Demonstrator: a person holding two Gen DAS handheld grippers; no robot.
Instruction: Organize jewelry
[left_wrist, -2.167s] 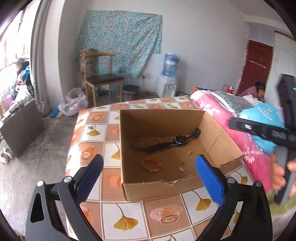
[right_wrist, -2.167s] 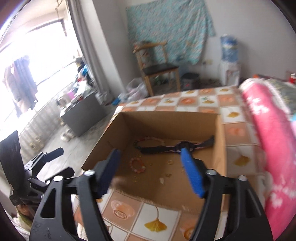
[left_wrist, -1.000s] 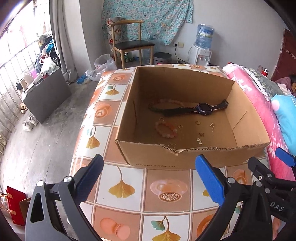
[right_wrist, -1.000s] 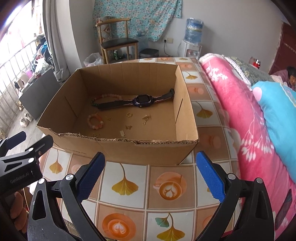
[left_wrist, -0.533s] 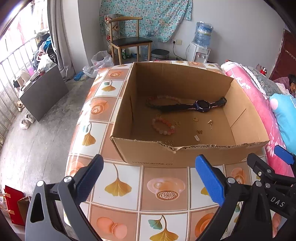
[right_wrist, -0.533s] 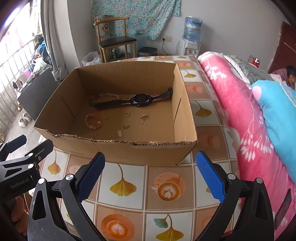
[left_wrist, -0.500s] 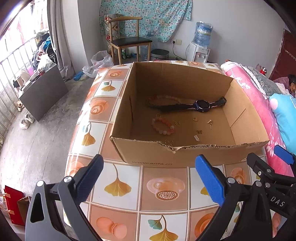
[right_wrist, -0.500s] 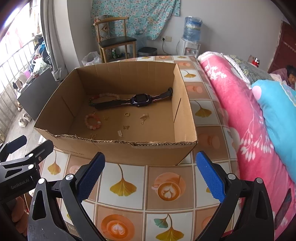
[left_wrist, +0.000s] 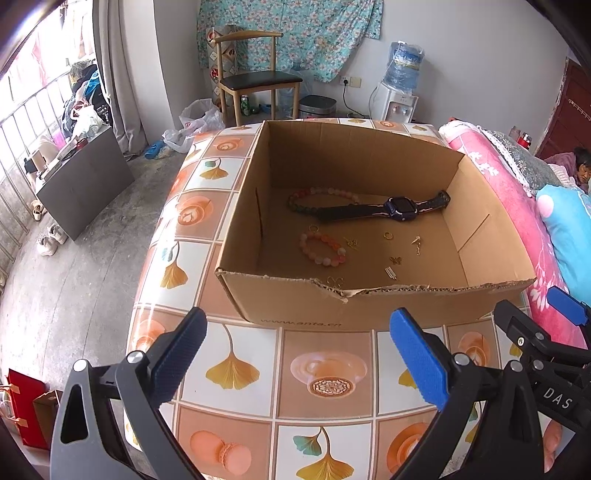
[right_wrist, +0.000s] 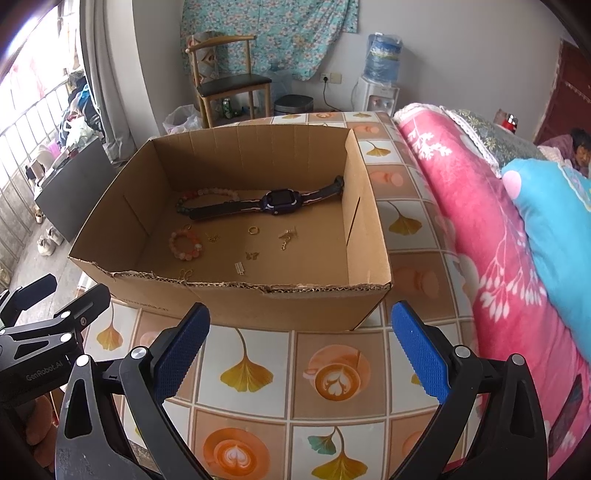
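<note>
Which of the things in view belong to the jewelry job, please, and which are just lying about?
Job: box; watch; long bead strand; pink bracelet; ring; small gold charms; left gripper and right gripper, both open.

Lying about: chair; water dispenser; bin; pink blanket; shoes.

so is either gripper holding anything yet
No. Left gripper and right gripper are both open and empty, short of the cardboard box.

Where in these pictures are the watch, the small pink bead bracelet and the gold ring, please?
watch (left_wrist: 402, 208): left wrist view, on its dark face.
small pink bead bracelet (left_wrist: 328, 261): left wrist view, on its near beads.
gold ring (right_wrist: 253, 230): right wrist view, on the band.
</note>
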